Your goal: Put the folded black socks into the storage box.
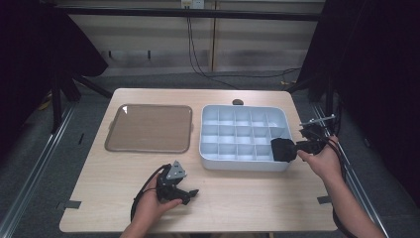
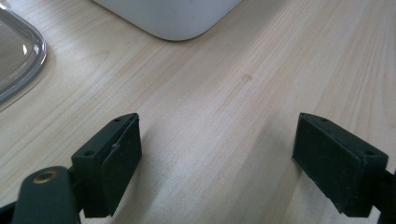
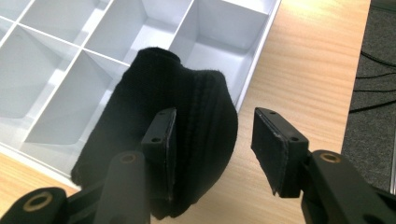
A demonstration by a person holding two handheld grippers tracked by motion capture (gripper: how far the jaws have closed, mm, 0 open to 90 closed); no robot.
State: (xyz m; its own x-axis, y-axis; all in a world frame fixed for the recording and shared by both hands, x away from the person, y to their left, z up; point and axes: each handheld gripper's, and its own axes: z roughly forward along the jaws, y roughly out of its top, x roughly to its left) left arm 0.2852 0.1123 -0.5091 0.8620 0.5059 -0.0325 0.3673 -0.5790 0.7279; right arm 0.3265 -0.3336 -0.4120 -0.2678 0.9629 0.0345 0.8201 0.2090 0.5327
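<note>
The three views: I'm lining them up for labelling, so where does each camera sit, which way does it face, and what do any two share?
High view: above the person's side, looking forward and down on the table; both forearms, left gripper, right gripper.
Left gripper view: rides the left gripper, facing bare wood between wide-apart jaws.
Right gripper view: rides the right gripper, facing the black cloth; jaws apart.
Shared: the white divided tray and cloth appear in the high and right gripper views.
</note>
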